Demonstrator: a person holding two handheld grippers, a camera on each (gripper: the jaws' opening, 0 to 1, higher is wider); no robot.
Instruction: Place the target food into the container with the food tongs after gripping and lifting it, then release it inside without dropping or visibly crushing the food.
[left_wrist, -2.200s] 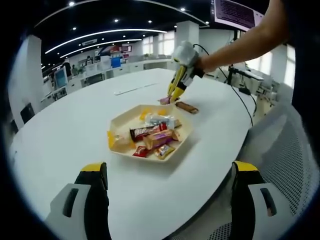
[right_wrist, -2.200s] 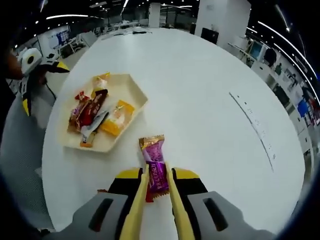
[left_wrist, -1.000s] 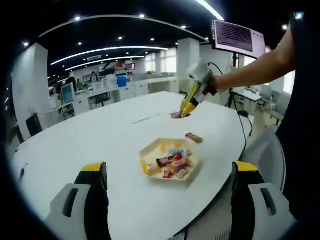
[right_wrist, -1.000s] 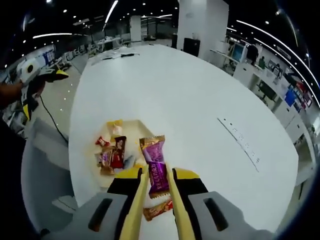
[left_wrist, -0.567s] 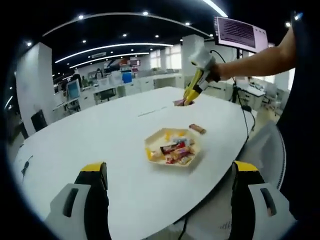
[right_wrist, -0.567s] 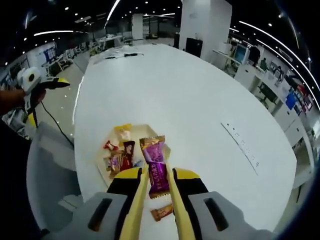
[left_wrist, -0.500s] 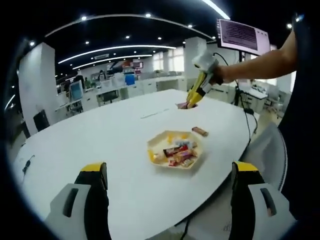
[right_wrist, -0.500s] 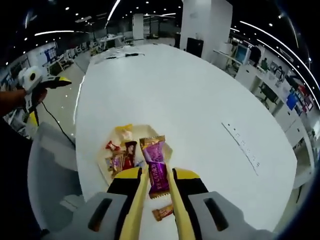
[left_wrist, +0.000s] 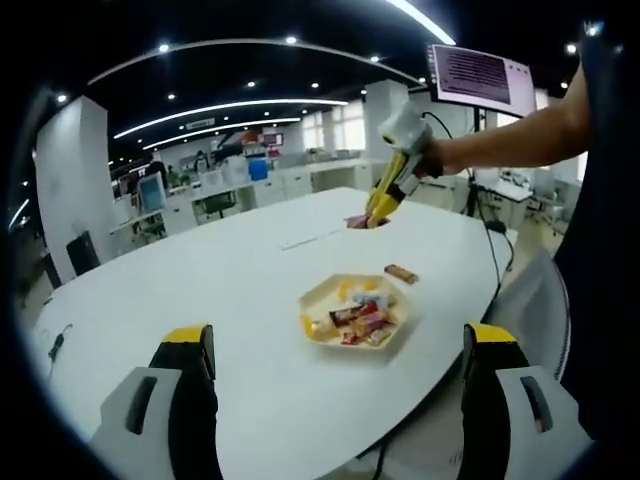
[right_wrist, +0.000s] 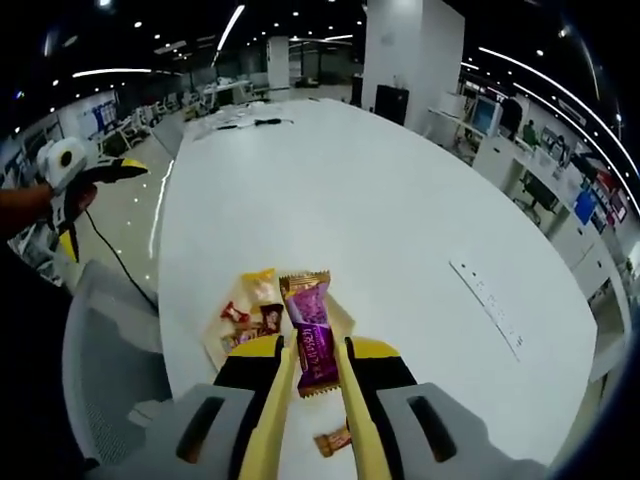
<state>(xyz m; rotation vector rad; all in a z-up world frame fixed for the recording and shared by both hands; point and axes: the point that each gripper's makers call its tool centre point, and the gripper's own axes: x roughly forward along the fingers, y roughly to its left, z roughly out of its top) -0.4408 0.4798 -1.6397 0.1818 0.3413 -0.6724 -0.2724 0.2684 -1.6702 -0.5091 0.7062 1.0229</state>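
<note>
Purple candy (right_wrist: 310, 335) higher above tray (right_wrist: 222, 325)

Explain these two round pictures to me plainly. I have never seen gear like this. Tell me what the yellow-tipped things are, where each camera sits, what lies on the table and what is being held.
No robot here: a person holds a hand-operated two-jaw gripper in each hand, and a fisheye camera rides on each one, looking forward along its jaws.

In the left gripper view, the left gripper shows at the bottom with its jaws wide apart and nothing between them. Farther off, the person's arm holds the right gripper up above the white table.

In the right gripper view, you look down along the right gripper's yellow tongs, shut on a purple-wrapped candy.

On the table sits a pale hexagonal tray holding several wrapped snacks. One brown wrapped bar lies on the table beside the tray.
</note>
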